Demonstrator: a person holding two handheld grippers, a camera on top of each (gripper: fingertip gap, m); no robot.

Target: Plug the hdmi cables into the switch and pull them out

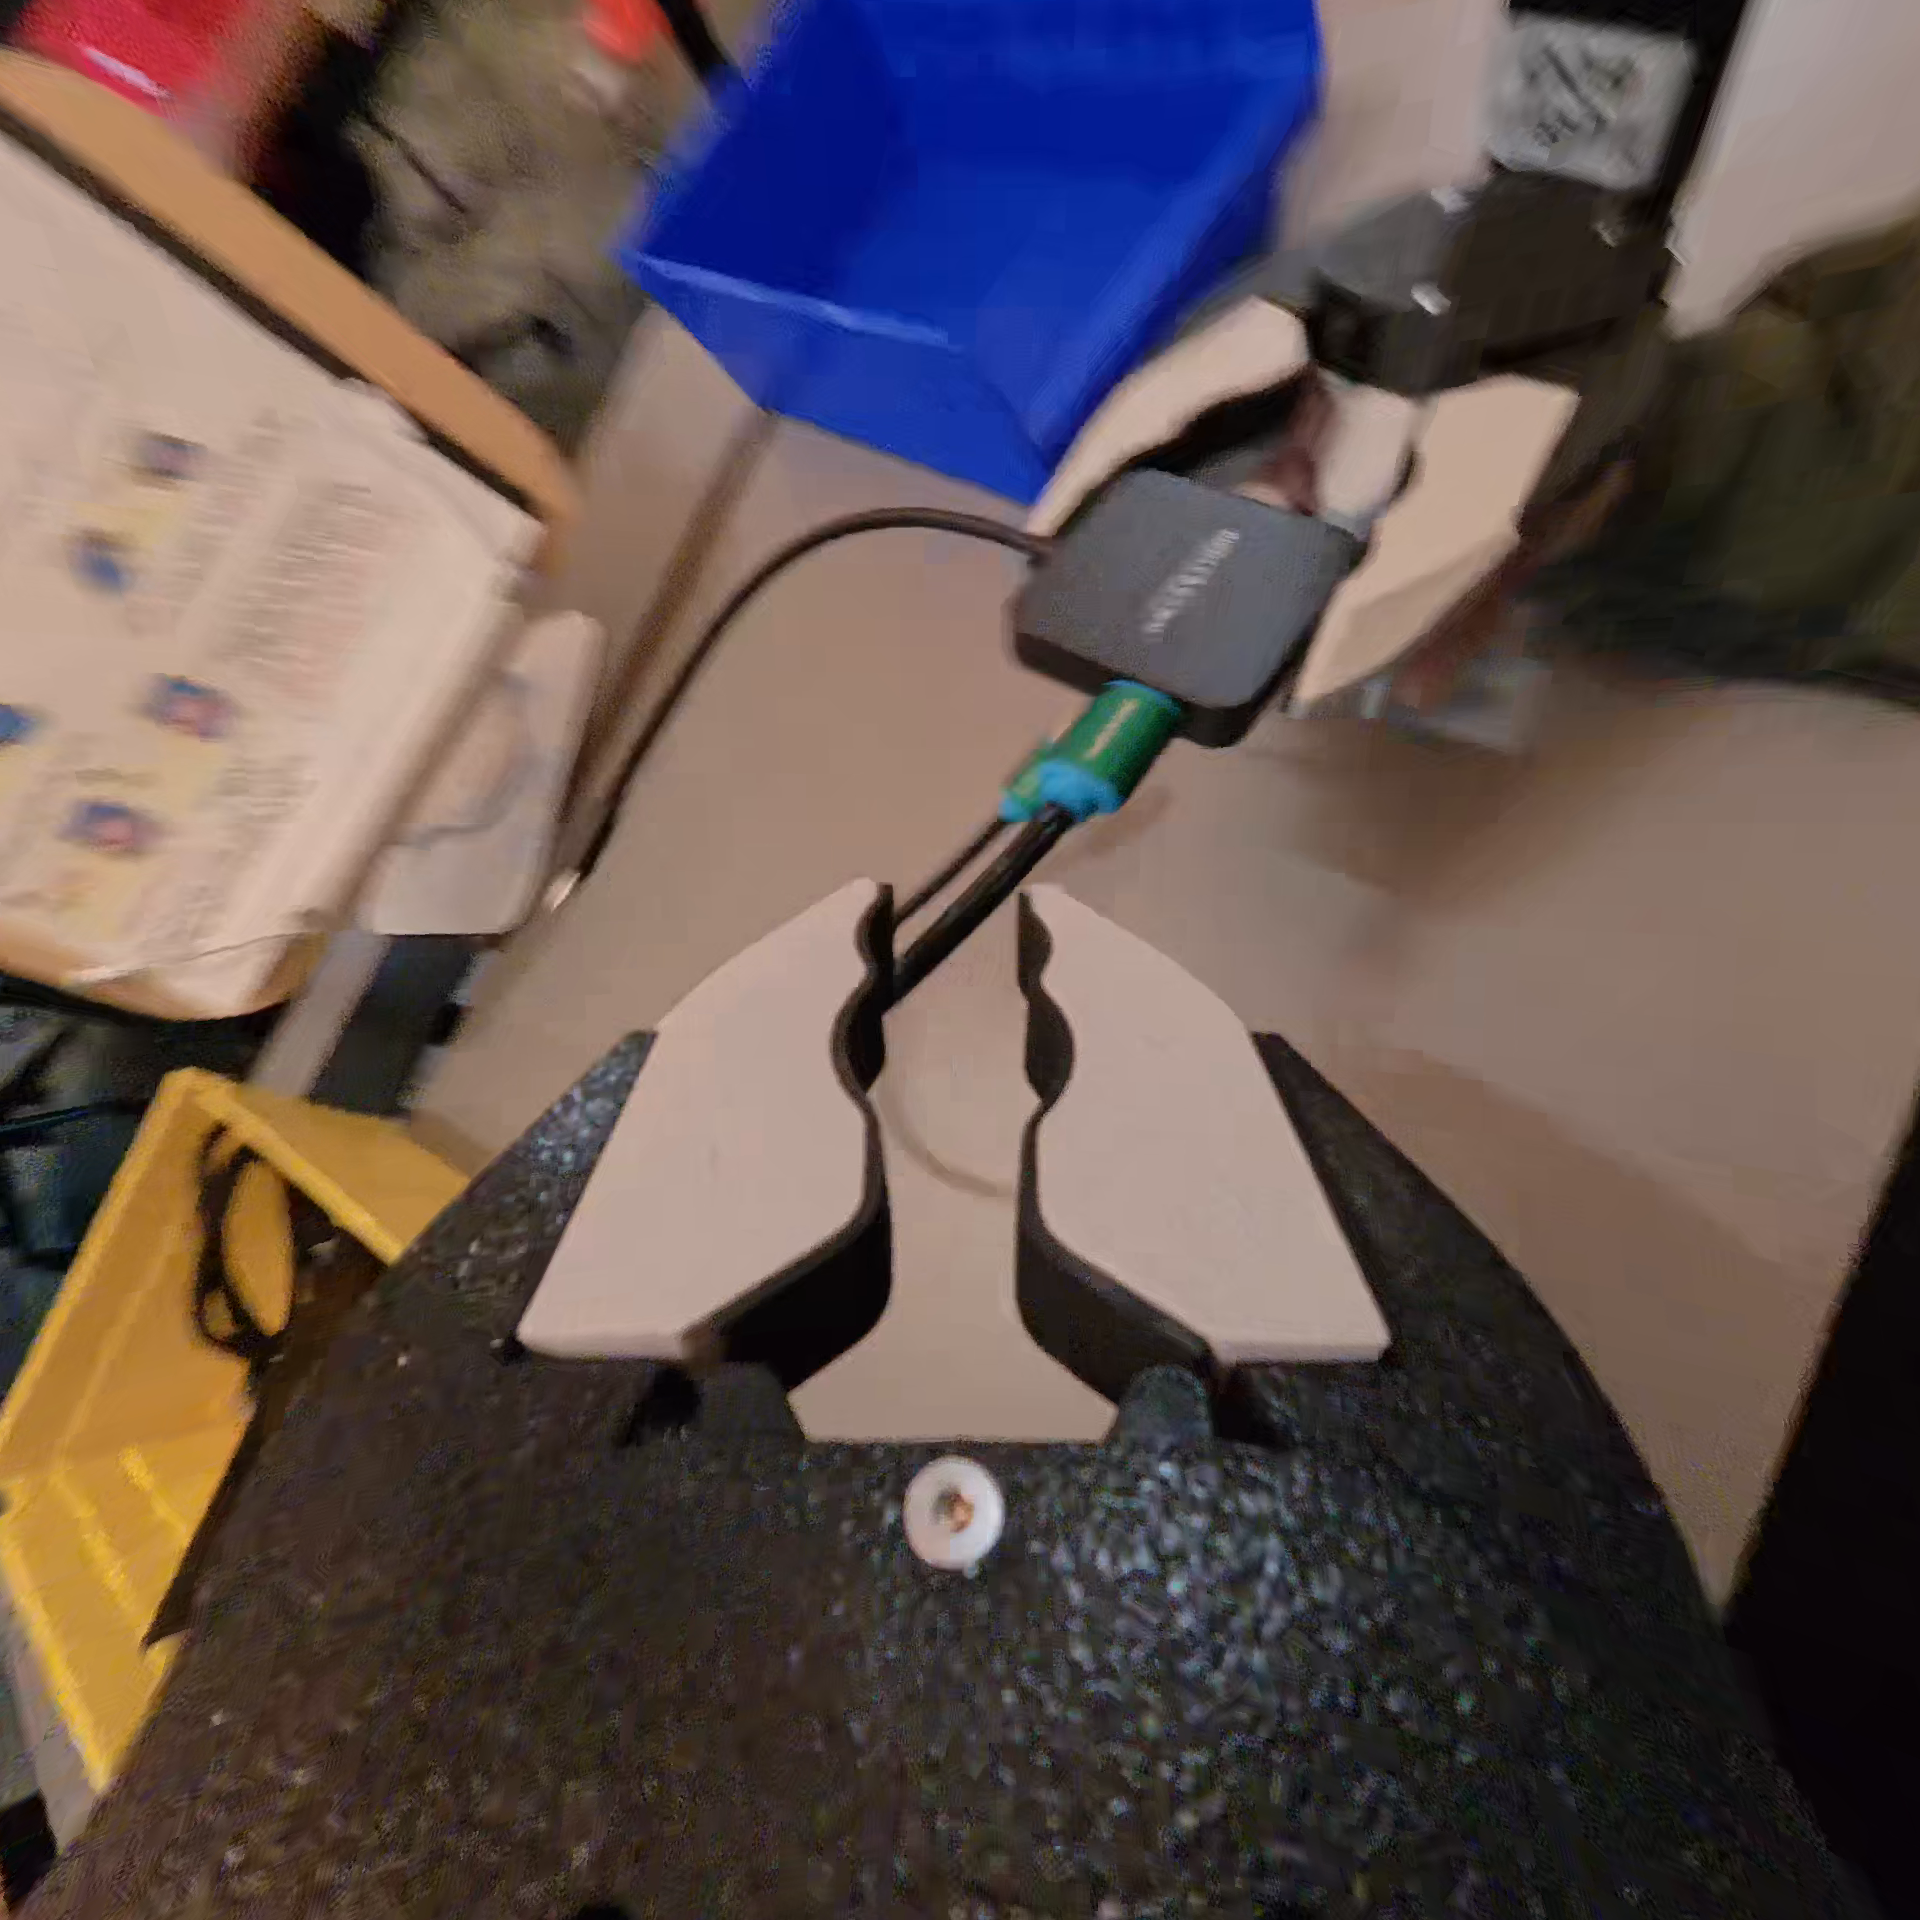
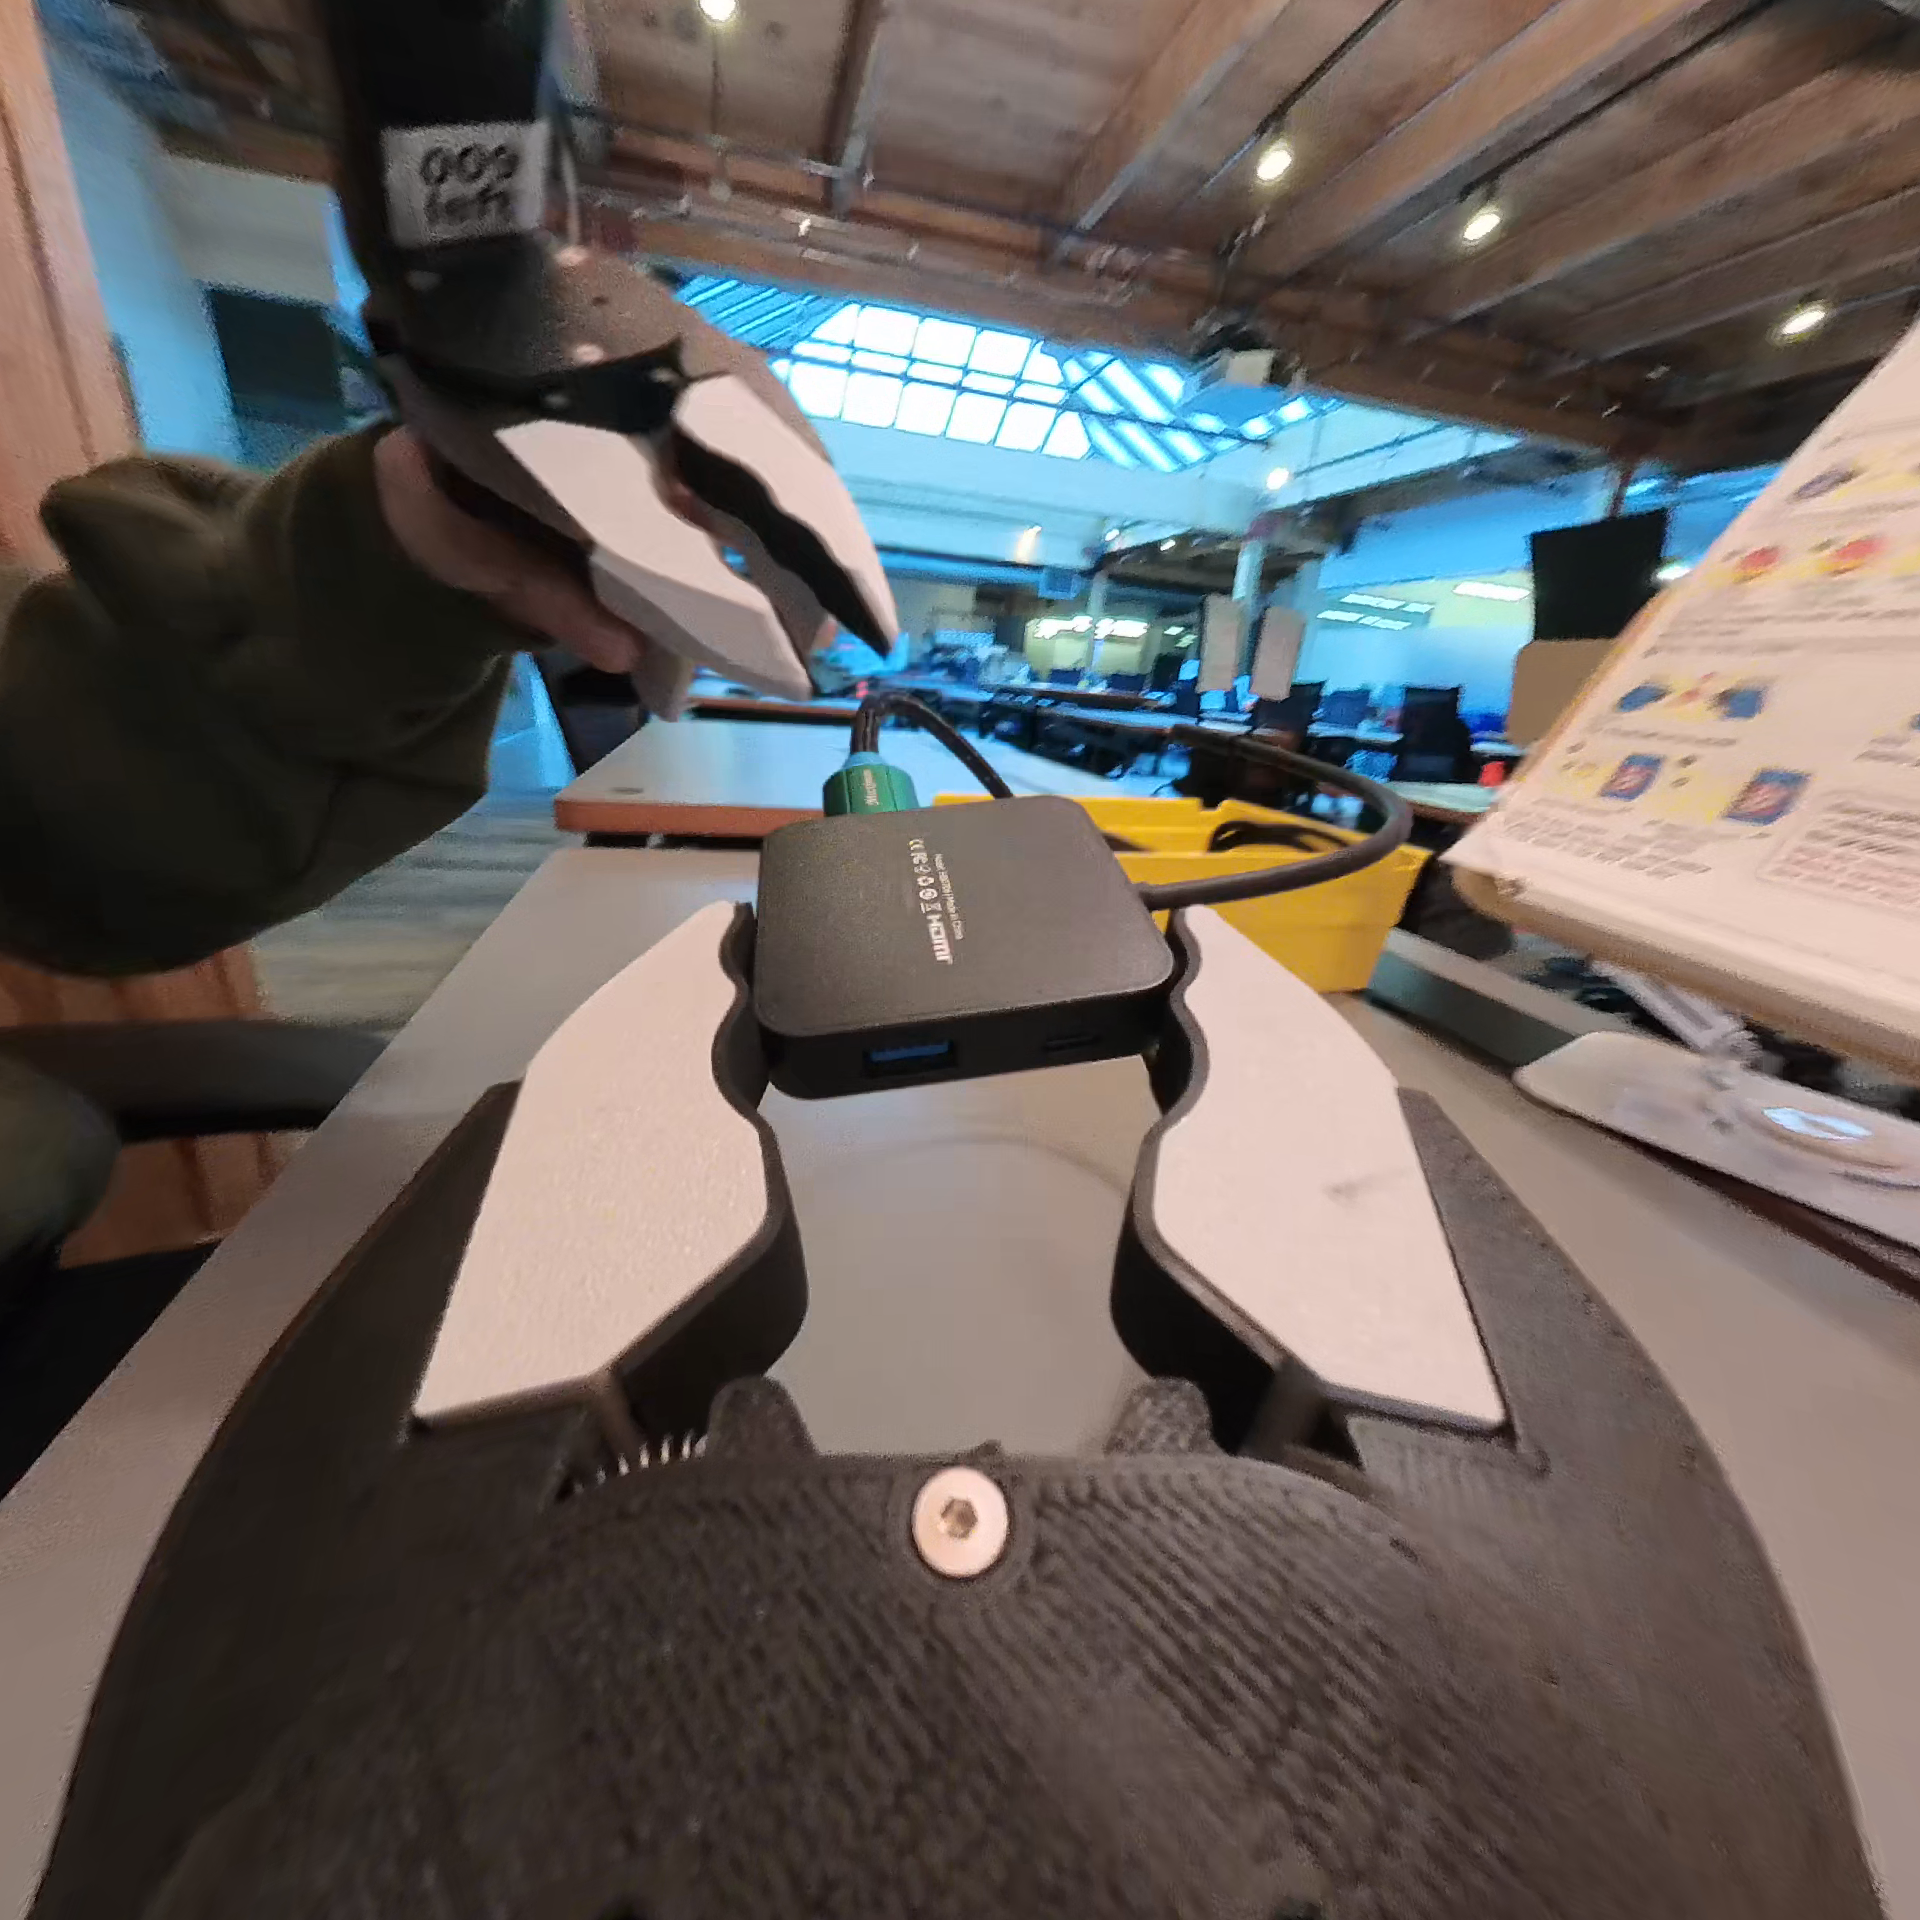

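Observation:
The black switch is gripped on both sides by my right gripper, which holds it just above the table. A green HDMI plug sits in its far side. In the left wrist view the switch hangs in the right gripper, with the green plug in its near edge. The plug's black cable runs down between the fingers of my left gripper, along the left finger's inner side. The left gripper is open, its jaws not closed on the cable.
A blue bin stands behind the switch. A yellow bin holding cables sits at the table's edge. A cardboard box with a printed sheet leans nearby. The switch's own lead curves away. A green-sleeved hand holds the left gripper.

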